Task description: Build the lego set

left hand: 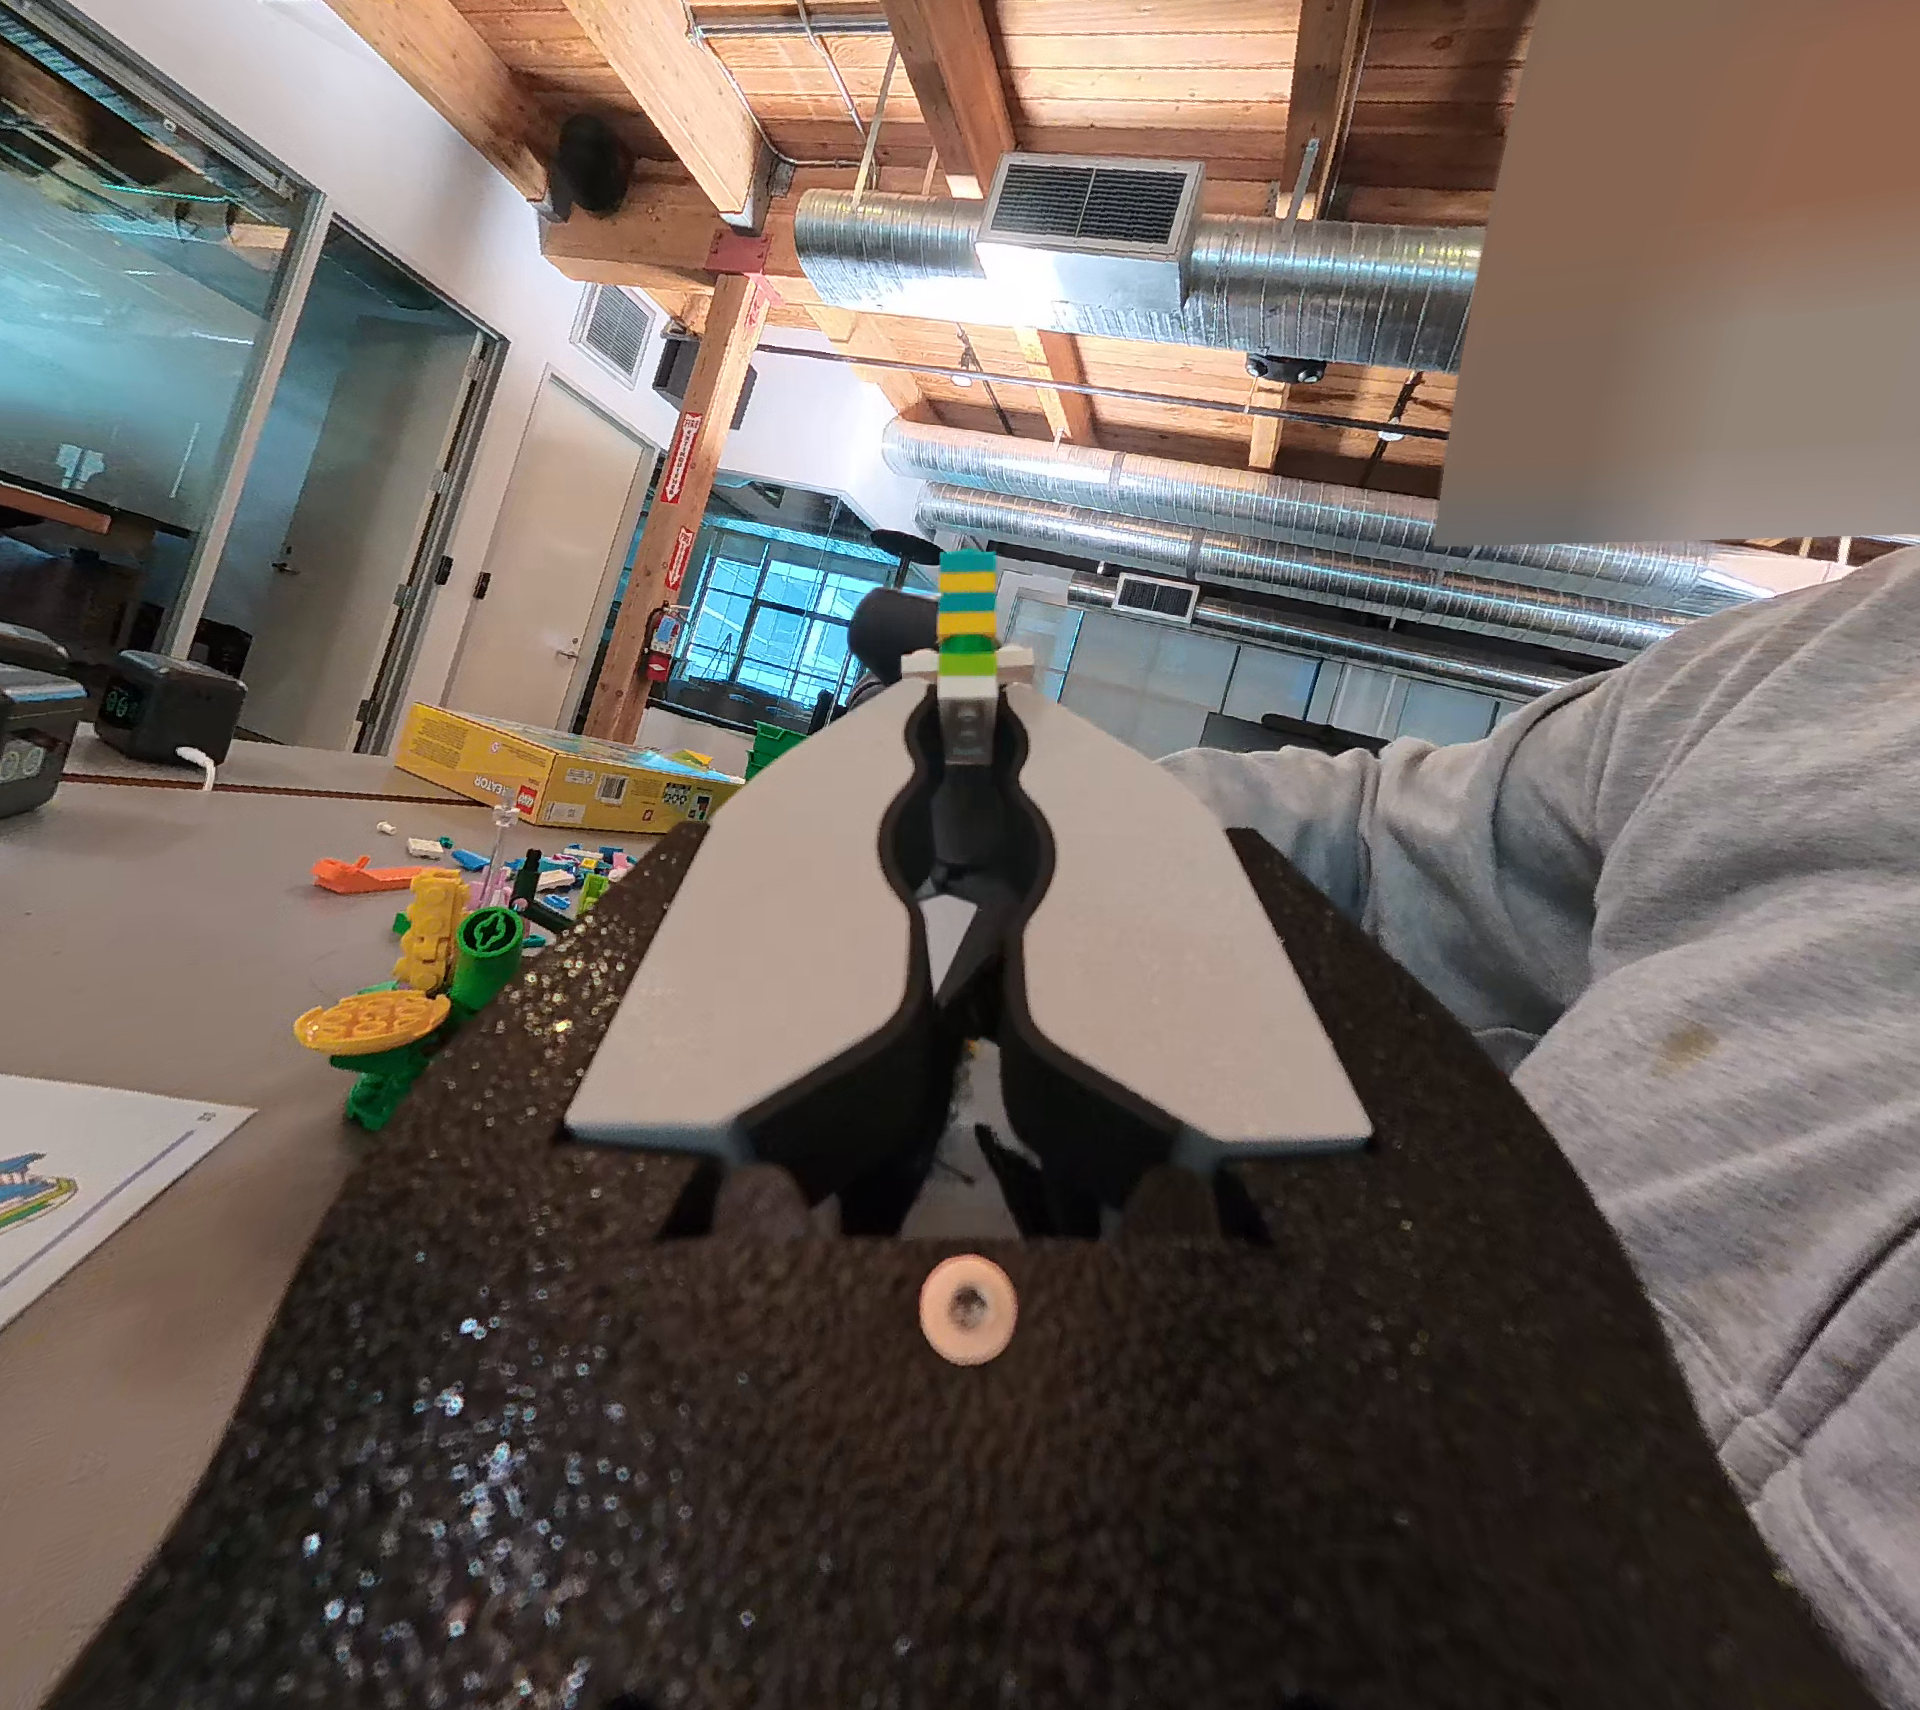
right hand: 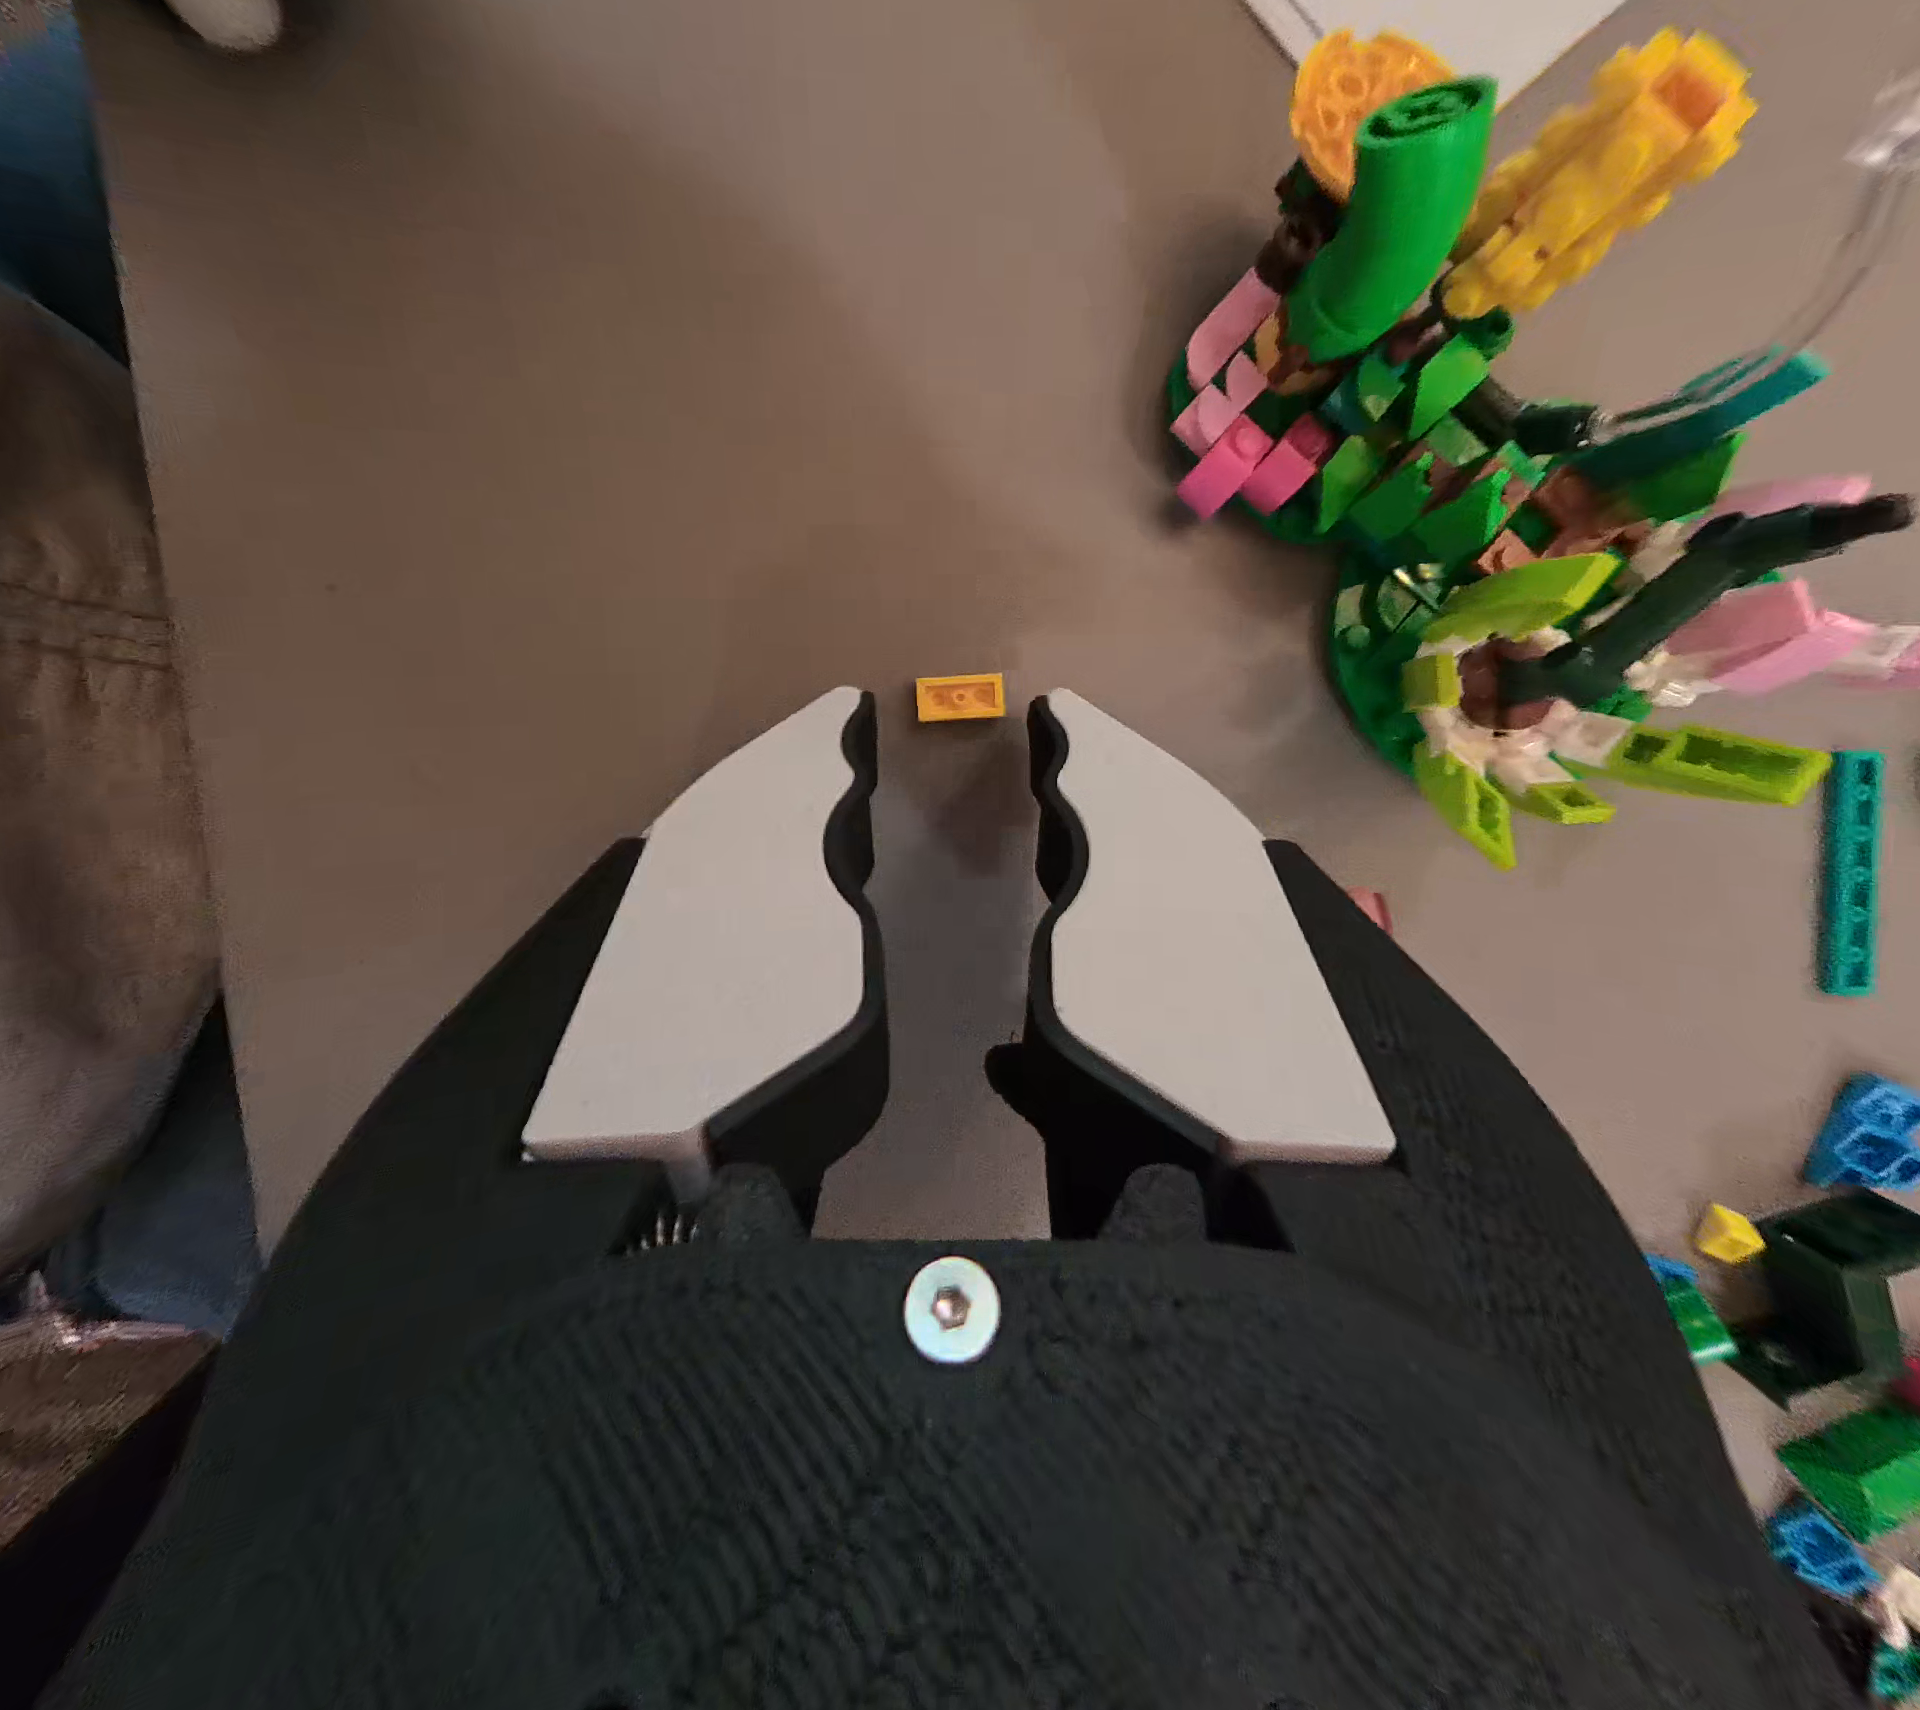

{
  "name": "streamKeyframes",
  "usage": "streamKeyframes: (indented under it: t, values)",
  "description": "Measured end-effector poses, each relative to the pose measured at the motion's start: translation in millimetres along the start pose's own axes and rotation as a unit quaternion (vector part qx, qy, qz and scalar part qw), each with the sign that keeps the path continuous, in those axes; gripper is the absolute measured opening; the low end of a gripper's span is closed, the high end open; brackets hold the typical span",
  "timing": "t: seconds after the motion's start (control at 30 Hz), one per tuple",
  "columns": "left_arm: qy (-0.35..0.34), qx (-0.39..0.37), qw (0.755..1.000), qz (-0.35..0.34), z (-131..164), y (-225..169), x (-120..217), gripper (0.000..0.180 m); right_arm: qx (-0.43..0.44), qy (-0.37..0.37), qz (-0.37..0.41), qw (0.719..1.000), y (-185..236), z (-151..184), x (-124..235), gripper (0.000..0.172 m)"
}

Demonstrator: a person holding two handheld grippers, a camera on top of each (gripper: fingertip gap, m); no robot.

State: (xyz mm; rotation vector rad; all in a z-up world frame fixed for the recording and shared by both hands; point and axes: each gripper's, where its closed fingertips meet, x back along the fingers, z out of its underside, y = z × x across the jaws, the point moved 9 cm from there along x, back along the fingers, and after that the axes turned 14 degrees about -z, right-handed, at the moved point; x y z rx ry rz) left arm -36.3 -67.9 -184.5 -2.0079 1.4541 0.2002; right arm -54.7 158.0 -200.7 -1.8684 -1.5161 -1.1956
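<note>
Both of my grippers were busy with toy bricks. My left gripper (left hand: 968, 704) was squeezed tight on a small brick stack (left hand: 967, 621), held up in the air above the grey table (left hand: 208, 912). I counted two teal layers, two yellow layers and some green and white ones below. My right gripper (right hand: 951, 710) was spread wide, holding nothing. One small yellow plate (right hand: 960, 697) lay flat on the table between its tips, touching neither finger. So the stack was partly built, and the yellow plate was not picked up yet. Right of the yellow plate stood one brick flower model (right hand: 1475, 434). One teal strip (right hand: 1851, 871) lay past it.
</note>
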Motion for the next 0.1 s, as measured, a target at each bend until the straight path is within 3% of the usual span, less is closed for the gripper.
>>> streamKeyframes:
  t: [0.03, 0.1]
  values:
    - [0.000, 0.001, 1.000, 0.000, 0.0, 0.0, 0.0, 0.008, 0.005, 0.008, 0.002, 1.000, -0.3, 0.8, -1.9, 0.027]
    - [0.000, 0.001, 1.000, 0.000, 0.0, 0.1, 0.0, 0.008, 0.011, 0.017, 0.004, 1.000, -0.4, 1.0, -3.5, 0.024]
